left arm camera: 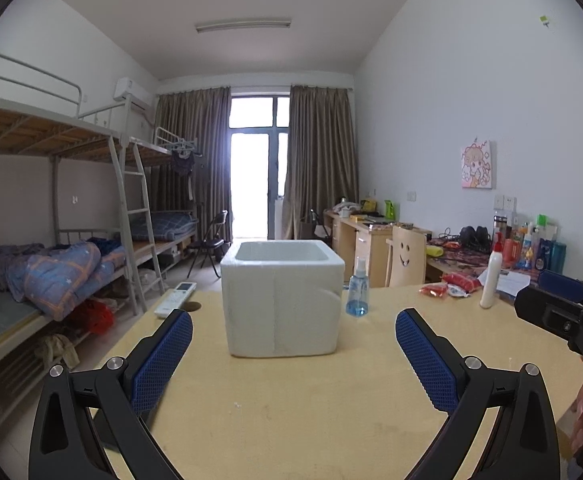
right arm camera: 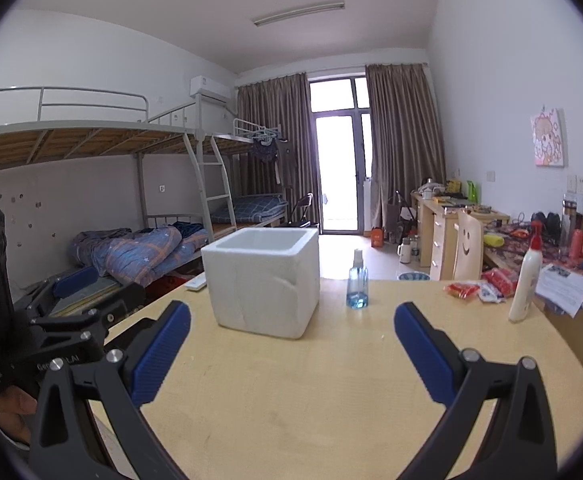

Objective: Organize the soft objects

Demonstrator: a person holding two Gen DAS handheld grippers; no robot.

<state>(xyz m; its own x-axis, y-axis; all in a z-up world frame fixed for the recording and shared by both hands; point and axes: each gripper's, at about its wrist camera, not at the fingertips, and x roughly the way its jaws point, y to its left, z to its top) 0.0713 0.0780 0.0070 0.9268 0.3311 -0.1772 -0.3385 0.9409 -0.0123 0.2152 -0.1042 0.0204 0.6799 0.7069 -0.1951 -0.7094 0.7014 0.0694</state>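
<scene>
A white foam box (left arm camera: 282, 298) (right arm camera: 262, 282) stands open-topped on the wooden table (left arm camera: 291, 400) (right arm camera: 311, 380), straight ahead of both grippers. Its inside is hidden from here. Red and white soft packets (left arm camera: 451, 286) (right arm camera: 483, 286) lie at the table's far right. My left gripper (left arm camera: 293, 336) hovers open over the near table, nothing between its blue pads. My right gripper (right arm camera: 291, 328) is open too and empty, held to the right of the left one. Each gripper shows at the edge of the other's view.
A small blue spray bottle (left arm camera: 357, 290) (right arm camera: 357, 284) stands right of the box. A tall white bottle with a red cap (left arm camera: 492, 276) (right arm camera: 526, 280) stands near the packets. A remote control (left arm camera: 175, 299) lies at the far left edge. Bunk beds stand left, cluttered desks right.
</scene>
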